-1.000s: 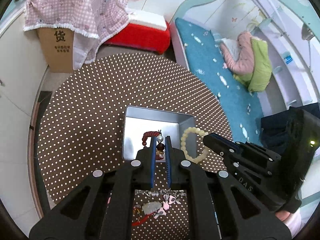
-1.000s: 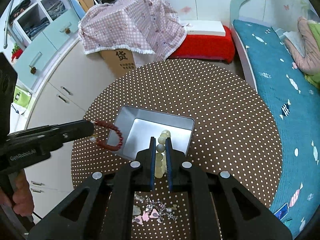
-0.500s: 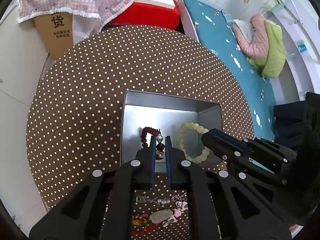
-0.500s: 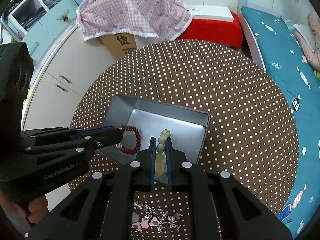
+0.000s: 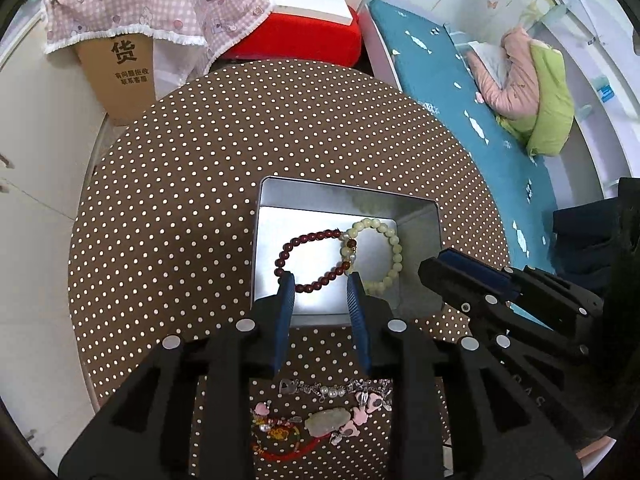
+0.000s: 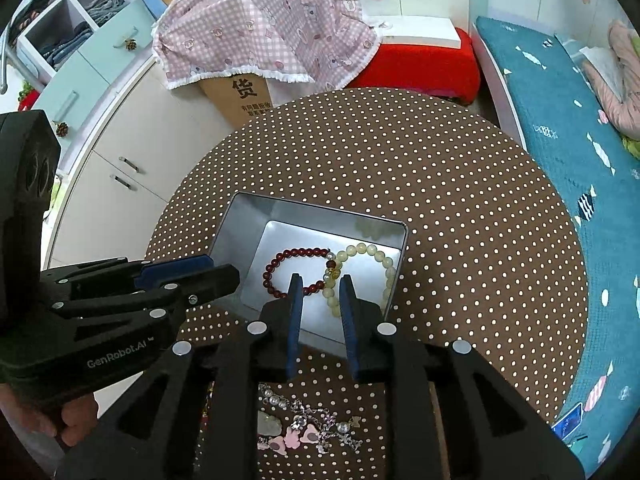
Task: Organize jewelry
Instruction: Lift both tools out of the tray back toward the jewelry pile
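Both grippers sit spread with nothing between the pads; the left gripper [image 5: 320,284] has just been opening over the tin, and the right gripper [image 6: 320,286] has just been opening too, so my read is that this is the let-go moment and both pieces are down; the jaws point steeply into the box, which makes sense for dropping beads in rather than tossing them.

The red bracelet [image 5: 310,258] lies flat on the floor of the tin [image 5: 256,240] as a loose oval of small dark glossy beads; the pale bracelet [image 5: 378,256] is right beside it, rounder, with chunkier milky-yellow beads; they touch or slightly overlap where a couple of pearl and amber accent beads meet, can't tell which sits on top.

The tin is a shallow rectangular metal box, brushed and shiny enough to throw a blurry reflection of the pale beads on its far wall; it stands on a round table [image 5: 200,200] with a brown white-dotted cover.

Nearer the handles, a pile [image 5: 320,420] is left on the cloth: a silvery chain with pearls, pink heart charms, a greenish stone pendant, a red cord; those look like what's left to sort; fiddly thin stuff, probably harder to pinch than the bracelets.
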{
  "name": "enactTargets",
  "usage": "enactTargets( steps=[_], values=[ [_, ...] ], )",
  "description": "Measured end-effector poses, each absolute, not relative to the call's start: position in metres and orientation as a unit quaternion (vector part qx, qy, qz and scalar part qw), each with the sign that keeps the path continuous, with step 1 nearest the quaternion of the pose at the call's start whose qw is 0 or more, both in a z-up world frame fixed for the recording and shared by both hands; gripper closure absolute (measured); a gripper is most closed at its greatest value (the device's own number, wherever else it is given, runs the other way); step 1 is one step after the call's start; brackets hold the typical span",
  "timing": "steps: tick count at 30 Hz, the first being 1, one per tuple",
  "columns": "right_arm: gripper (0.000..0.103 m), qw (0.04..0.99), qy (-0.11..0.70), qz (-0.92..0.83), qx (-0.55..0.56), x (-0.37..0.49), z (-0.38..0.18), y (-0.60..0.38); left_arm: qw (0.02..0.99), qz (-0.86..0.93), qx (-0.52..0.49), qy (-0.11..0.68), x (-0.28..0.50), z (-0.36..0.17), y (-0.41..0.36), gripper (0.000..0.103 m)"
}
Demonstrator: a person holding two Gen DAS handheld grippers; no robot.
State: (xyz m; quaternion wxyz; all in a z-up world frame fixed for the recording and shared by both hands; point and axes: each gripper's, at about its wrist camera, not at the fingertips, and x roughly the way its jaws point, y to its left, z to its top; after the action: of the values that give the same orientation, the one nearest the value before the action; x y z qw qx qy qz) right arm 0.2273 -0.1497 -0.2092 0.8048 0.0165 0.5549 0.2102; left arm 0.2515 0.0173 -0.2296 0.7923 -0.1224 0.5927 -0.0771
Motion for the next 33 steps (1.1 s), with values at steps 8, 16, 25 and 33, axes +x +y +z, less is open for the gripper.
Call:
enactTargets(
  steps=[8, 16, 25, 33],
  values=[
    [0.081, 0.813, 0.545, 0.205, 0.016, 0.212, -0.199, -0.148, 0.799, -0.076, -0.121, 0.584, 0.226, -0.216, 0.024, 0.075],
    [0.070, 0.817, 0.539, 0.205, 0.013, 0.188, -0.194, -0.145, 0.798, -0.070, -0.117, 0.587, 0.194, -0.214, 0.030, 0.068],
    [0.064, 0.802, 0.560, 0.208, 0.005, 0.157, -0.210, -0.135, 0.772, -0.058, -0.122, 0.621, 0.144, -0.241, 0.049, 0.068],
    [0.059, 0.780, 0.590, 0.209, -0.011, 0.139, -0.236, -0.123, 0.738, -0.048, -0.122, 0.662, 0.113, -0.277, 0.060, 0.067]
  ],
)
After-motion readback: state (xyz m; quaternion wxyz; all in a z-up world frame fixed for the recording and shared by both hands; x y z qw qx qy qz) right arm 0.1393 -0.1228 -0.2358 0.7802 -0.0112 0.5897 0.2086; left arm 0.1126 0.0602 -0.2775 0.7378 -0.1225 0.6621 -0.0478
